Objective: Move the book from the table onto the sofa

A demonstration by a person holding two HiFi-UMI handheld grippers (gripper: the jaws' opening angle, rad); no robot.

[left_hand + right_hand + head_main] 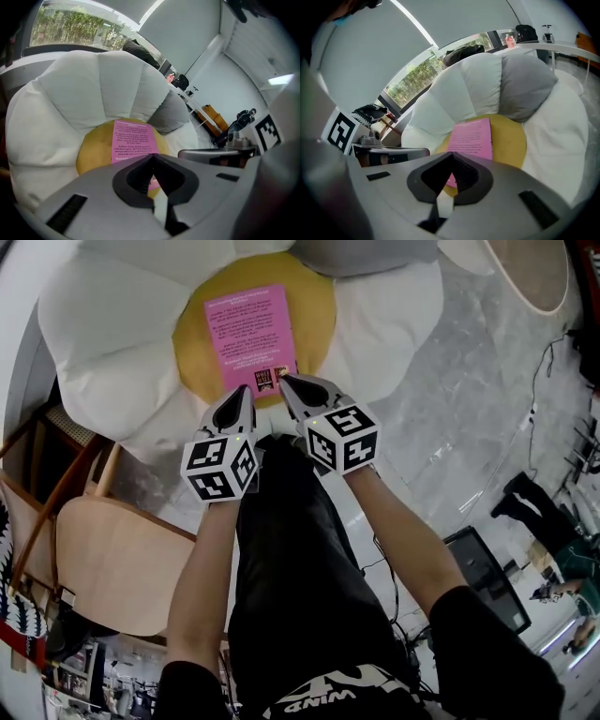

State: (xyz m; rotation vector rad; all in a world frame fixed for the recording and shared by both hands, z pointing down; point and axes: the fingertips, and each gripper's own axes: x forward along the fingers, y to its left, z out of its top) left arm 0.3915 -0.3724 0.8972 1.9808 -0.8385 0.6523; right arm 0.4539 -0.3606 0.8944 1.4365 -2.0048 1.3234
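- Two hand-held grippers appear in the head view. The left gripper (pixel 247 390) and right gripper (pixel 283 381) each have grey tapering jaws and one white cube with black square markers.
- One pink rectangular book (pixel 251 338) with dark print lies flat on the round yellow centre cushion (pixel 314 315) of one flower-shaped sofa (pixel 103 324). The sofa has plump white fabric petals.
- Both pairs of jaw tips point at the book's near edge, and neither grips it.
- One smooth grey cushion (pixel 366 254) sits at the sofa's far side. One pale wooden chair (pixel 122 559) with a curved seat stands at lower left. The floor (pixel 459 399) is glossy, marble-patterned stone.
- In the left gripper view, the left gripper (pixel 152 157) has its two jaws closed tip to tip, with nothing between the ribbed black pads.
- Beyond them the book (pixel 132 140) lies on the yellow cushion (pixel 93 150), ringed by white petals (pixel 70 89), with the grey cushion (pixel 171 115) behind it.
- In the right gripper view, the right gripper (pixel 451 154) likewise has its two jaws pressed together and empty.
- The one book (pixel 472 136) lies ahead on the yellow cushion (pixel 508 140), and the grey cushion (pixel 525 84) rests against the petals.
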